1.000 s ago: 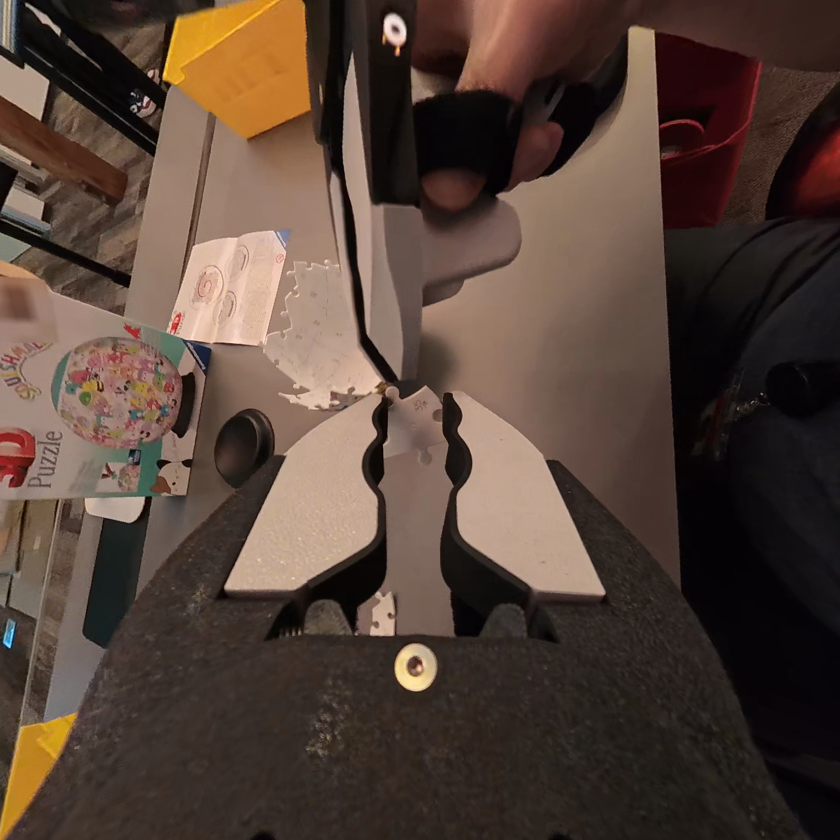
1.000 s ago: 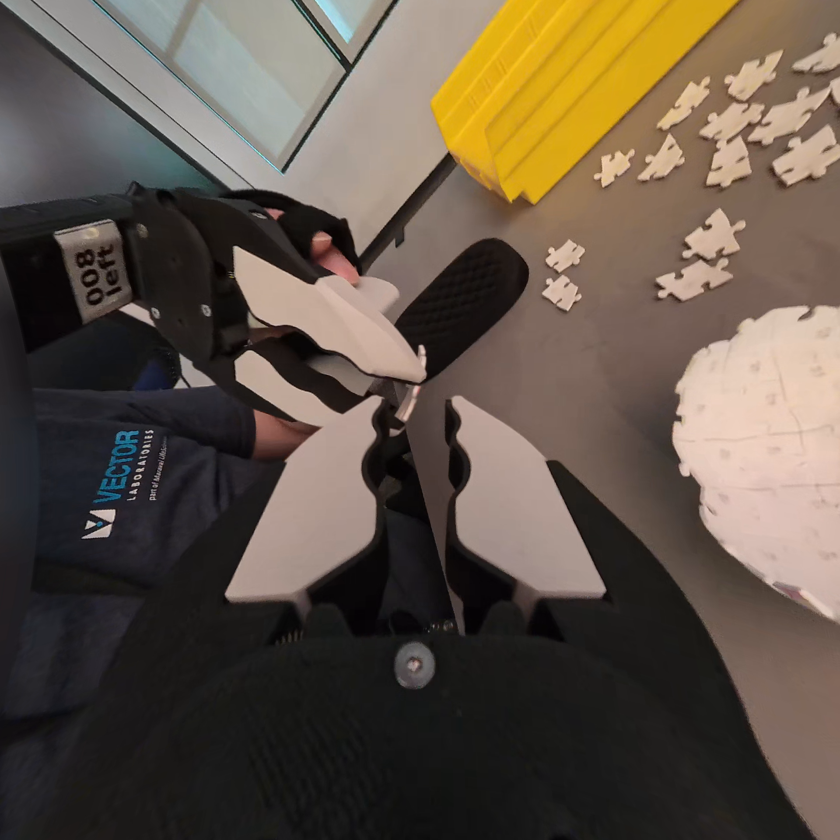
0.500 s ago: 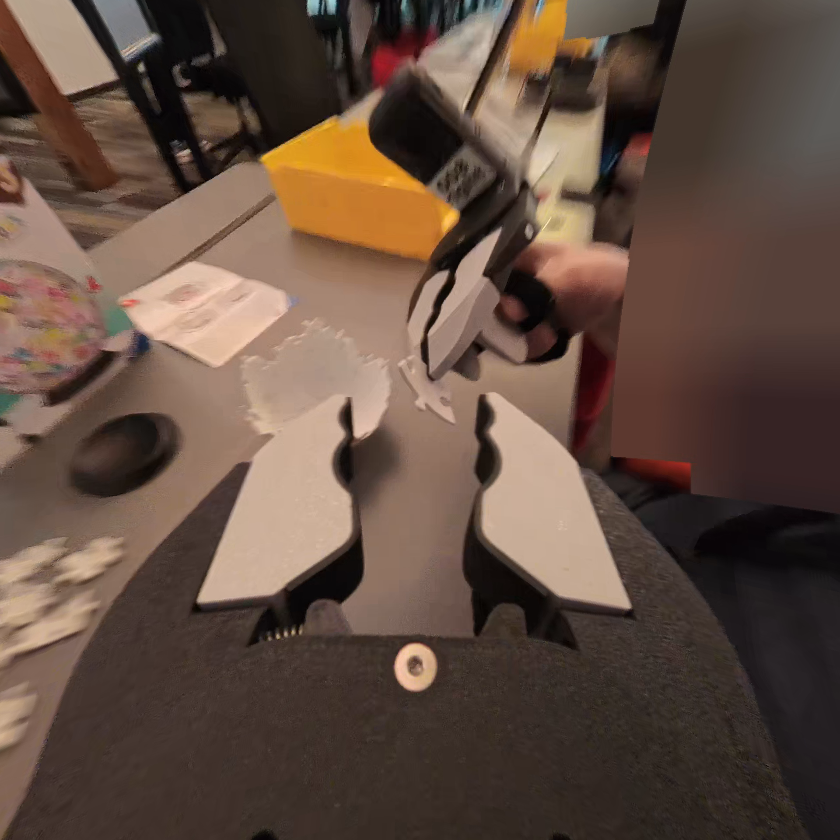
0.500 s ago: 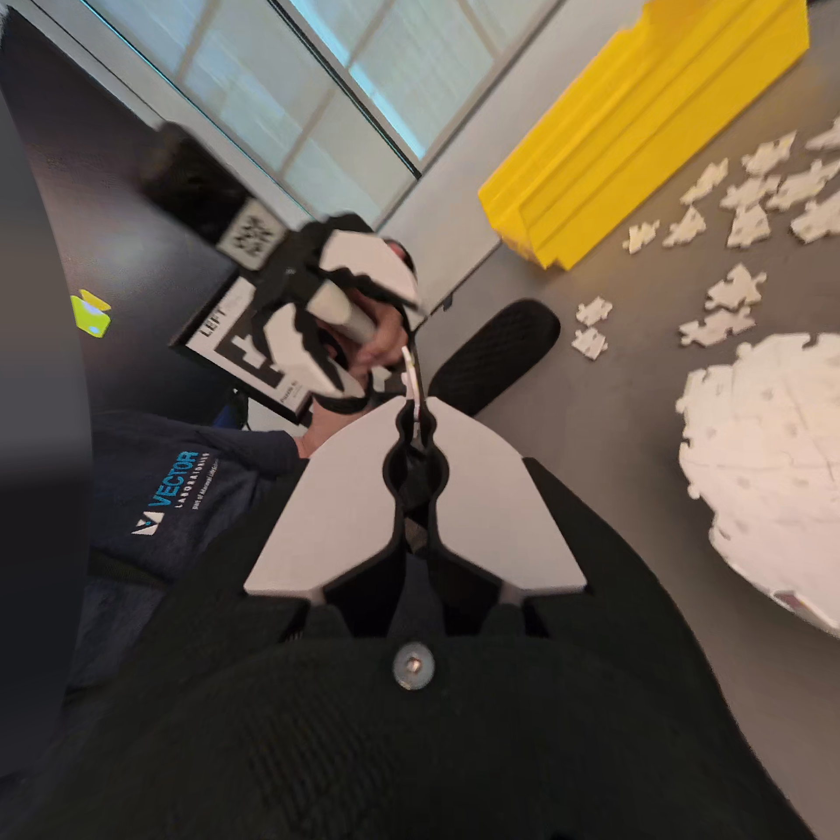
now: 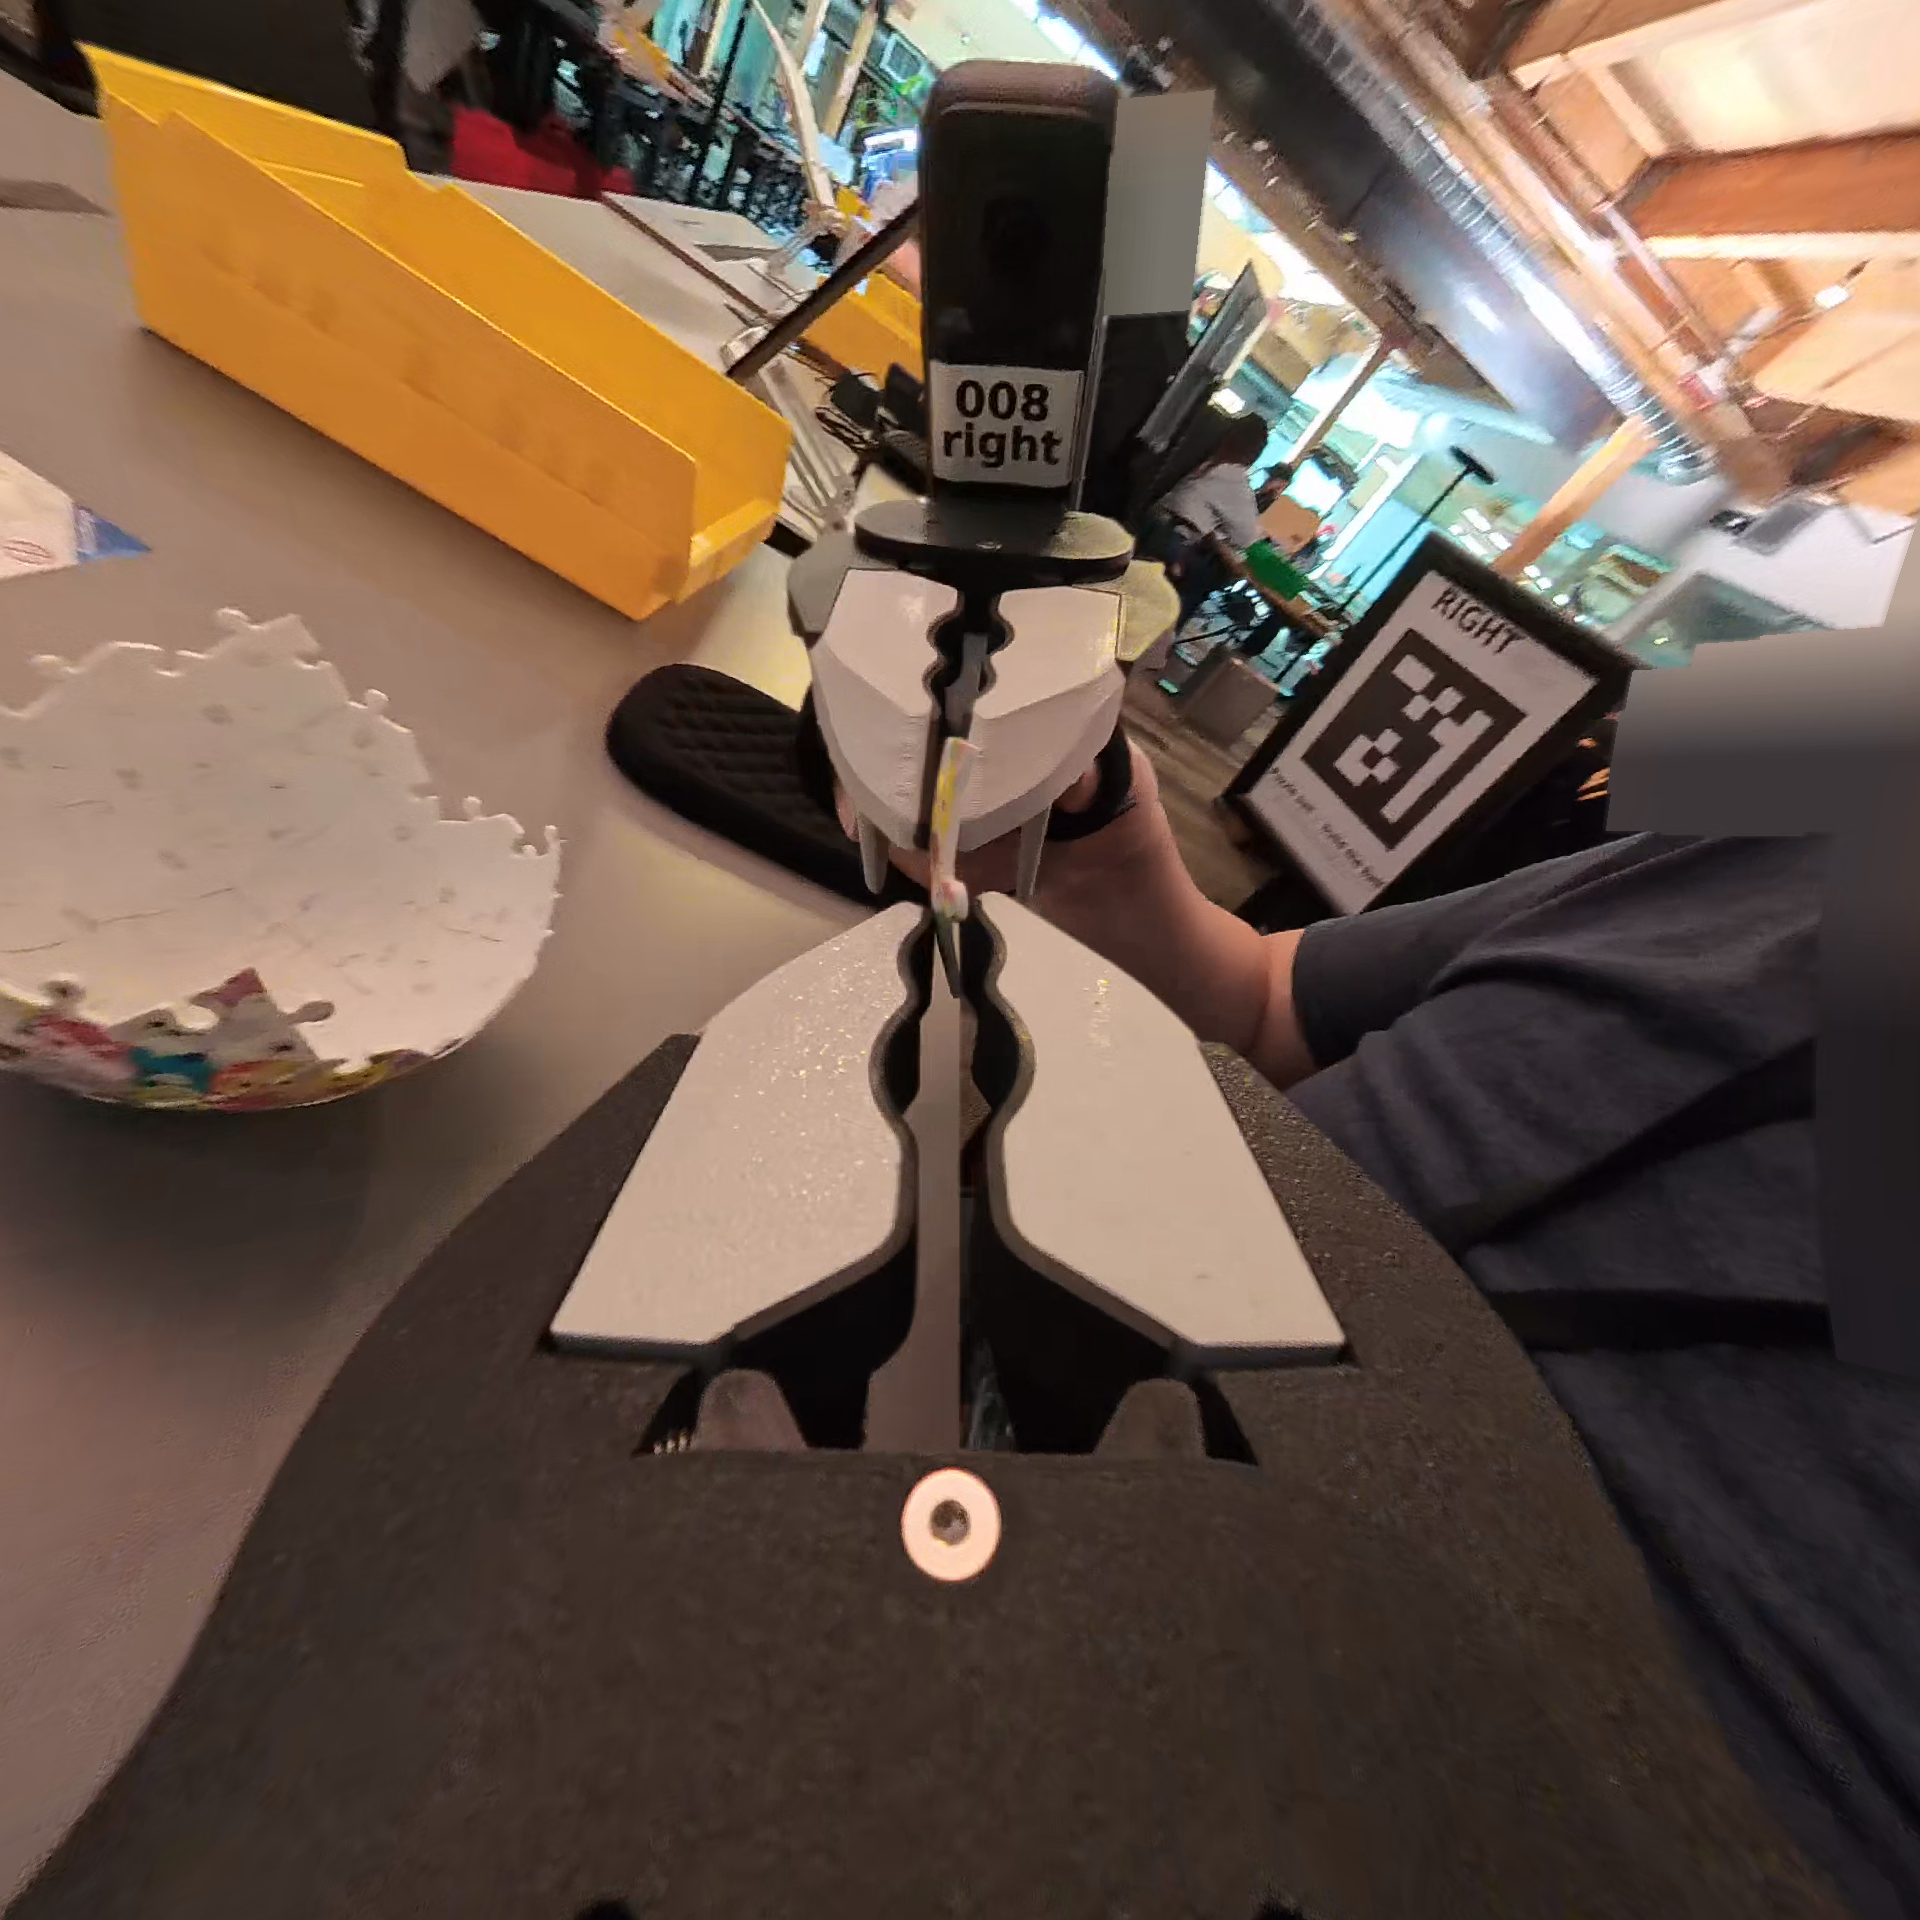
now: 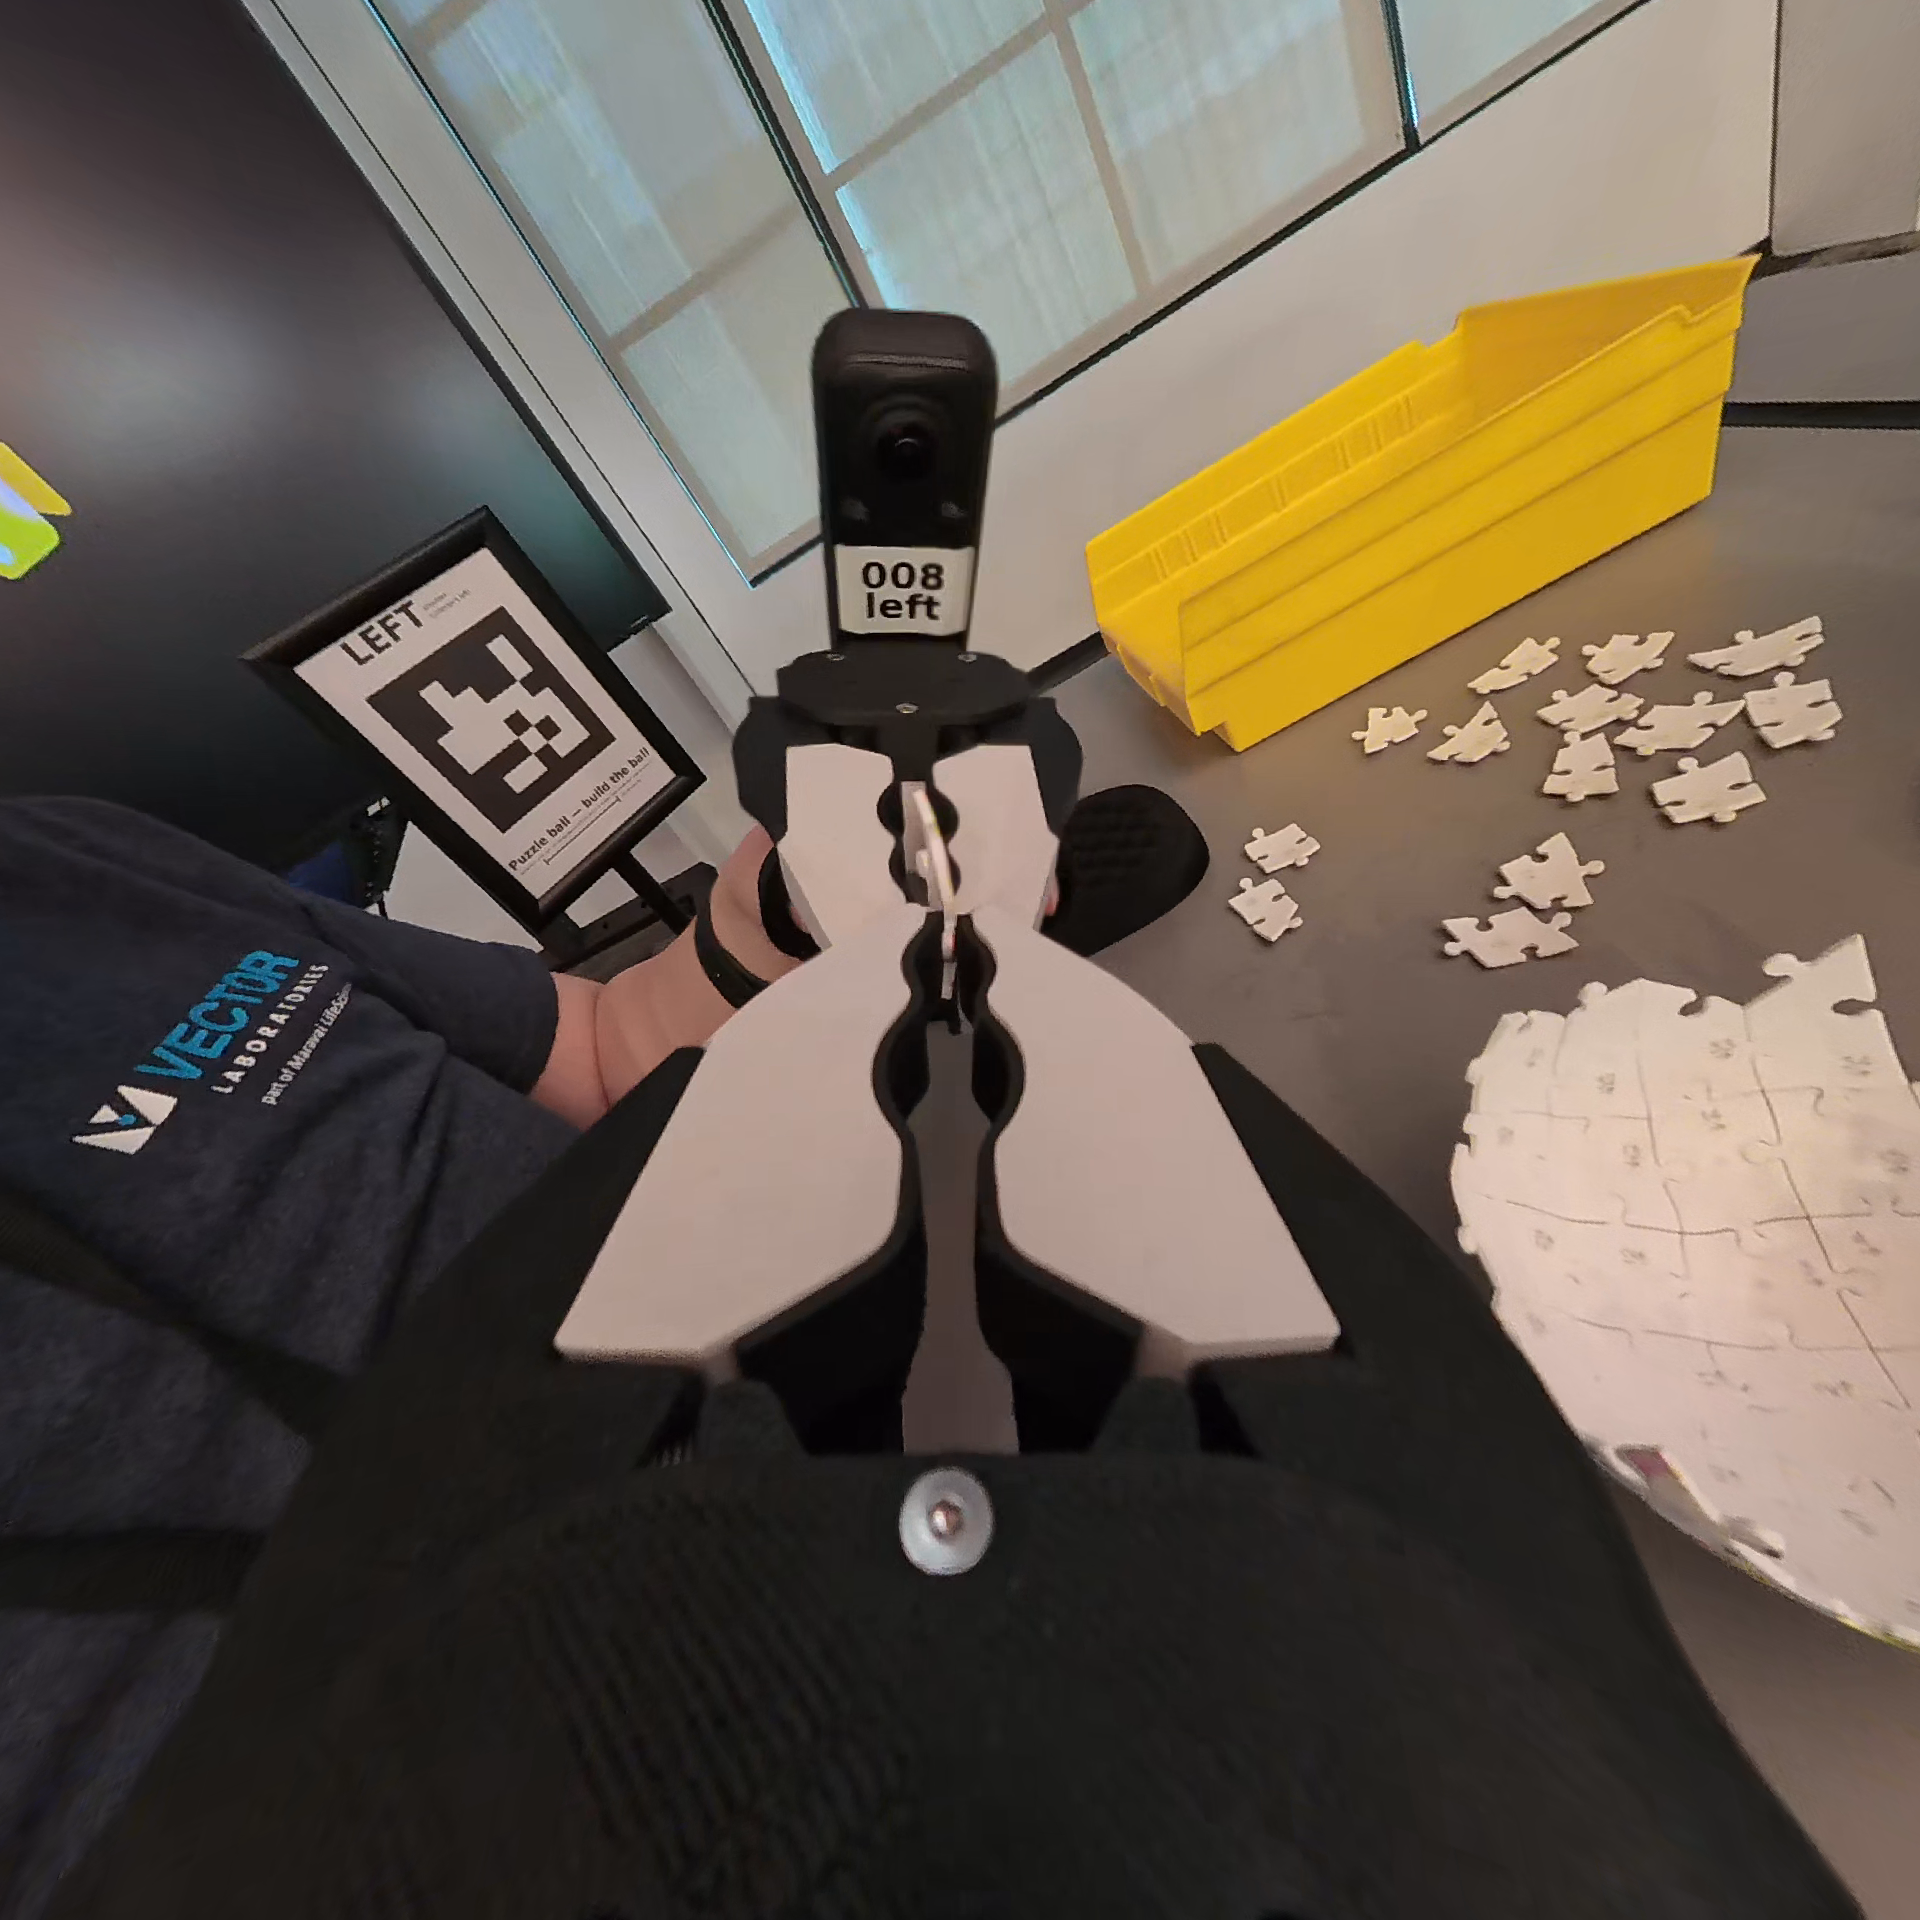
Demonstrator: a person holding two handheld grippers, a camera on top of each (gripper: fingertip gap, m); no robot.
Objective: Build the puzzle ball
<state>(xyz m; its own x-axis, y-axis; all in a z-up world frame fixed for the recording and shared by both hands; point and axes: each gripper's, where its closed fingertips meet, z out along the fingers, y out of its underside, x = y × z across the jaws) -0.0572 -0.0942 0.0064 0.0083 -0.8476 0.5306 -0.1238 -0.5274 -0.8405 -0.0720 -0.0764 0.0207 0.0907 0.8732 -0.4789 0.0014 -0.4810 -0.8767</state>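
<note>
A half-built puzzle ball (image 5: 239, 831), a white bowl-shaped shell with a coloured outside, lies on the grey table (image 5: 260, 1247); it also shows in the right wrist view (image 6: 1714, 1247). My two grippers face each other tip to tip above the table's near edge. My left gripper (image 5: 951, 920) and my right gripper (image 6: 945, 930) are both shut on one small puzzle piece (image 5: 948, 831), seen edge-on between them. In the right wrist view the piece (image 6: 925, 842) sits between the left gripper's fingers. Several loose white pieces (image 6: 1621, 727) lie on the table beyond the shell.
A yellow bin (image 6: 1403, 561) stands at the back of the table, also seen in the left wrist view (image 5: 416, 343). A black pad (image 6: 1132, 842) lies near the grippers. Framed marker signs (image 5: 1423, 727) (image 6: 488, 707) stand off the table. The person's dark shirt (image 6: 260, 1143) is close. My left and right fingertips are right by each other. Left tips and right tips are each some 20 centimetres from the half-built puzzle ball (image 5: 239, 831).
My left gripper, open half a second ago, has shut on the piece that my right gripper holds. Both grippers have swung level and now face each other.
</note>
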